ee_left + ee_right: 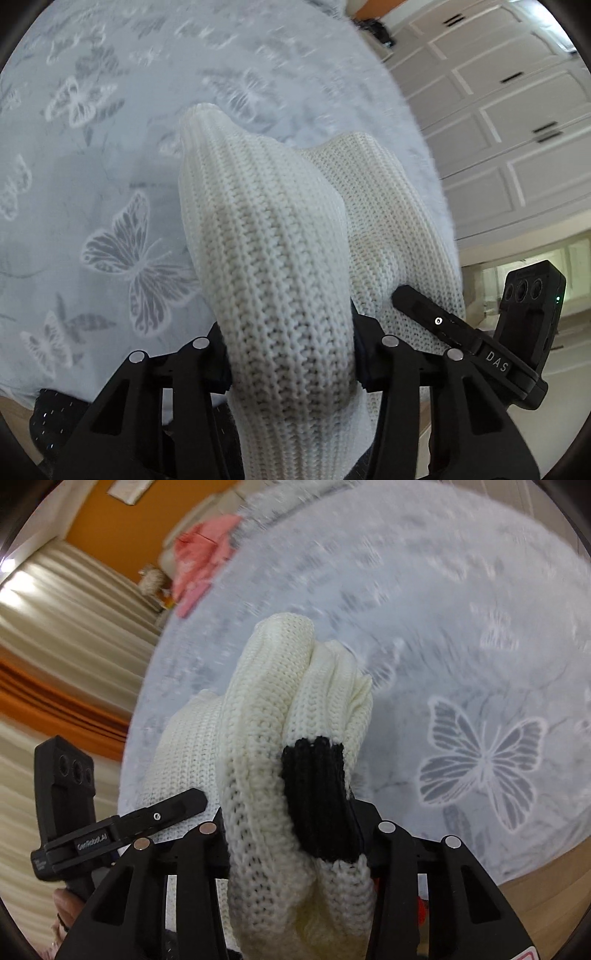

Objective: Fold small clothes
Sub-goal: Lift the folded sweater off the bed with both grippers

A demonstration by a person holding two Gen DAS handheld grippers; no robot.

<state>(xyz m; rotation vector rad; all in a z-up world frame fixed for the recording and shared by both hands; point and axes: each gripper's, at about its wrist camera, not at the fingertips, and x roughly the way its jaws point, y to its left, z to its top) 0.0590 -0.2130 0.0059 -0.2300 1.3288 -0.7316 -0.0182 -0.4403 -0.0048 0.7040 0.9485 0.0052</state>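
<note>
Both grippers, left (pixel 291 369) and right (pixel 295 842), are clamped on bunched folds of a cream knit garment (pixel 266 236). It is held above the butterfly-patterned bedspread (pixel 92 166), its black cuff (pixel 317 794) pinched by the right one.

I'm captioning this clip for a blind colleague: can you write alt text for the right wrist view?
The right hand-held gripper is clamped on a bunched cream knit garment with a black ribbed band, above a pale blue butterfly-print cloth. The left hand-held gripper grips the same knit at lower left; a pink garment lies far off.
</note>
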